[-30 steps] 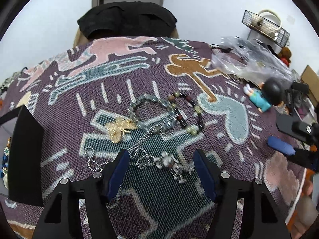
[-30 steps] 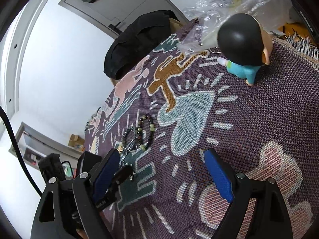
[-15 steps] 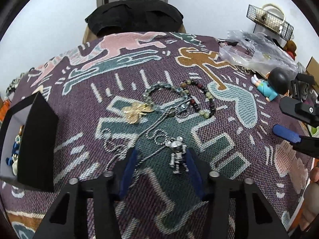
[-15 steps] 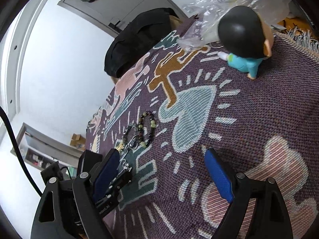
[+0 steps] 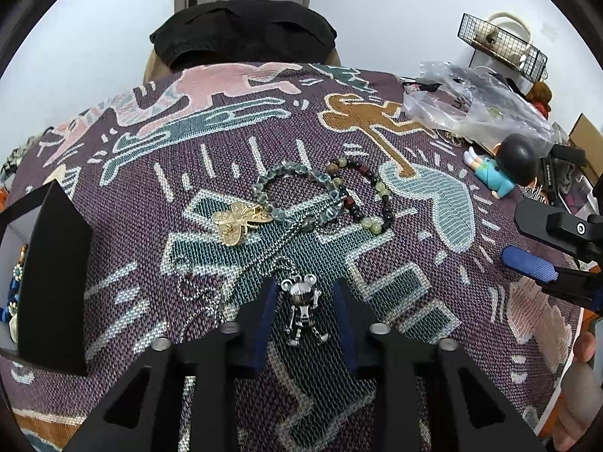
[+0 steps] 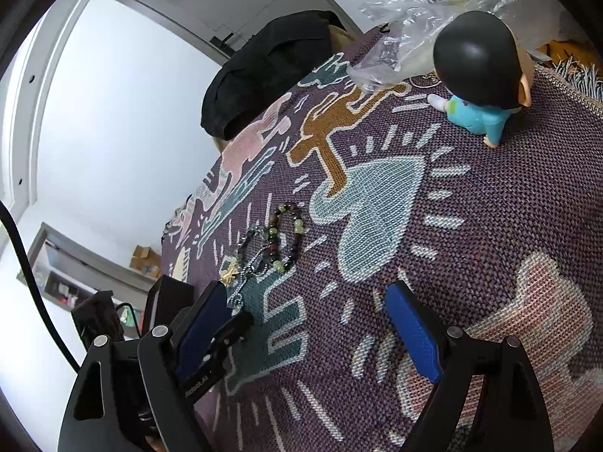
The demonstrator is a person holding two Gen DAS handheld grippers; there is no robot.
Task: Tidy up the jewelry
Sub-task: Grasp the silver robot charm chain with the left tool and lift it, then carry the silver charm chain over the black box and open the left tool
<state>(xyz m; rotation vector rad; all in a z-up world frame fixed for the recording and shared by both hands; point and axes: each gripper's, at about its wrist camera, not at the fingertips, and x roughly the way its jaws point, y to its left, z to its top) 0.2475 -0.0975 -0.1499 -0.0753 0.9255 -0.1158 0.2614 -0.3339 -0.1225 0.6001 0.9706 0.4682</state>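
Two grippers work over a patterned woven blanket spread across the table. The left gripper has its blue-padded fingers drawn in either side of a silver bear-shaped pendant, yet a gap shows on both sides and the pictures do not settle whether the pads touch it. The pendant's chain runs away toward a grey beaded bracelet, a dark-and-green beaded bracelet and a gold butterfly brooch, all lying close together mid-blanket. A black jewelry box stands at the blanket's left edge, with bare cloth between it and the pendant. The right gripper hangs with its fingers spread wide over bare cloth, holding nothing. A black-haired toy figure lies near the far right edge, beside a crumpled clear plastic bag. Small white lettering on the black gripper body in the right wrist view is too blurred to read.
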